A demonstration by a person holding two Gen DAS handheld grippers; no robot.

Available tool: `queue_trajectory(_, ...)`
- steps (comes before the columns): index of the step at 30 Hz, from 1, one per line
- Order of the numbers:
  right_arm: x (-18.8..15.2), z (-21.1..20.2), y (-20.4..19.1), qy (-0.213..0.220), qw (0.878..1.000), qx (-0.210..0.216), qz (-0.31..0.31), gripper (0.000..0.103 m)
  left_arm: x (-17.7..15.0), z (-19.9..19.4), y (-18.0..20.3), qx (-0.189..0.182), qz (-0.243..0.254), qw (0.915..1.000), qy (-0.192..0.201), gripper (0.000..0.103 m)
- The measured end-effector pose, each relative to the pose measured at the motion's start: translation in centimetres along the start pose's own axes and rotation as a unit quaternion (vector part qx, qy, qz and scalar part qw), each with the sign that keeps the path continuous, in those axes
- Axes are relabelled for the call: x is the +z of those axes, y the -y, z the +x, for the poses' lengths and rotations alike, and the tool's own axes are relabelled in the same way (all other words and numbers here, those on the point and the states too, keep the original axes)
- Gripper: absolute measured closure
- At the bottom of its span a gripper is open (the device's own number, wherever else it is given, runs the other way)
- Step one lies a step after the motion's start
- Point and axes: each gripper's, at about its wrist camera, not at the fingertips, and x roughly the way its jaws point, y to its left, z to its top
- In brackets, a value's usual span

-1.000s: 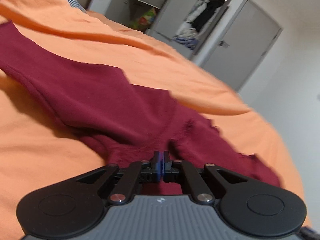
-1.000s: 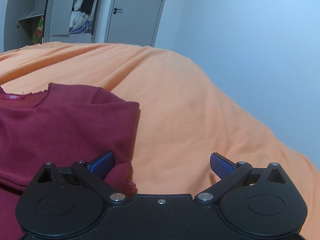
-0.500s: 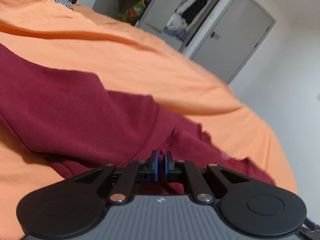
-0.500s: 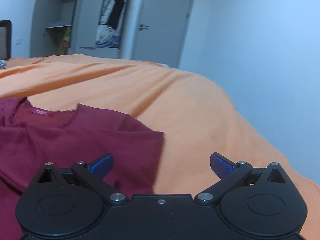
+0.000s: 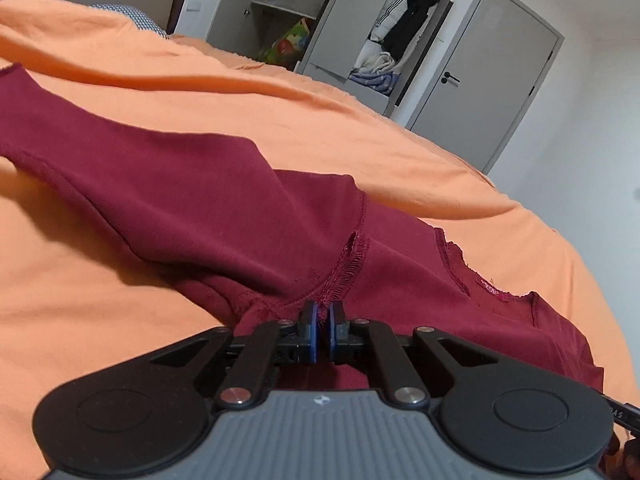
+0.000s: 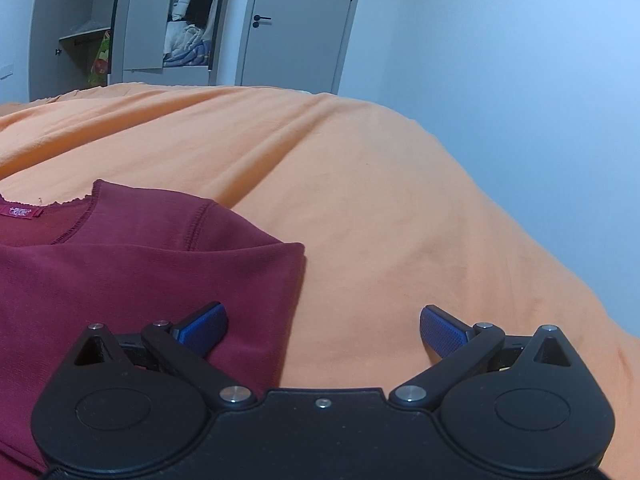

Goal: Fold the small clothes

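Since the last frame my left gripper (image 5: pixel 322 322) has drawn the maroon top (image 5: pixel 224 216) flatter on the orange bedspread (image 5: pixel 80 312) (pinched at its seam); my right gripper (image 6: pixel 323 326) gapes wide, holding nothing.

The right gripper (image 6: pixel 322 326) hovers with its blue pads spread wide over an orange bedspread (image 6: pixel 360 184). Its left pad (image 6: pixel 204 326) sits above the folded edge of a maroon top (image 6: pixel 132 272), neckline label (image 6: pixel 21 212) showing. An open wardrobe (image 6: pixel 188 16) stands behind.
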Motion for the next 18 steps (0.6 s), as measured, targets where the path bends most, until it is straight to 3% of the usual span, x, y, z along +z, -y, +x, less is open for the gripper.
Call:
queue_trajectory(4,0.0,0.1,0.3,-0.002,1.0,0.005,0.006,0.001,-0.2,-0.3,0.1,-0.004,0.016,0.9998,-0.006,0.097)
queue_trajectory(9,0.3,-2.9,0.2,0.014,1.0,0.006,-0.021,0.001,0.8,-1.3,-1.6,-0.028,-0.03,0.999,-0.017,0.081)
queue_trajectory(10,0.3,-4.0,0.3,0.017,0.999,0.013,-0.026,0.001,1.0,-1.5,-1.8,-0.03,-0.028,0.999,-0.016,0.068)
queue_trajectory(11,0.3,-5.1,0.3,0.02,0.999,0.022,-0.026,0.001,1.1,-1.9,-1.9,-0.037,-0.023,0.9989,-0.015,0.048)
queue_trajectory(14,-0.1,-8.8,0.6,0.028,0.997,0.071,-0.017,0.001,1.5,-3.7,-2.5,-0.051,-0.011,0.9987,0.002,0.023)
queue_trajectory(16,-0.8,-11.4,0.3,0.033,0.994,0.107,-0.018,0.001,2.0,-5.0,-3.1,-0.02,0.002,0.9996,0.018,0.009)
queue_trajectory(18,-1.7,-13.7,-0.2,0.035,0.989,0.14,-0.024,0.0,2.7,-6.2,-4.3,0.007,0.014,0.999,0.042,0.002)
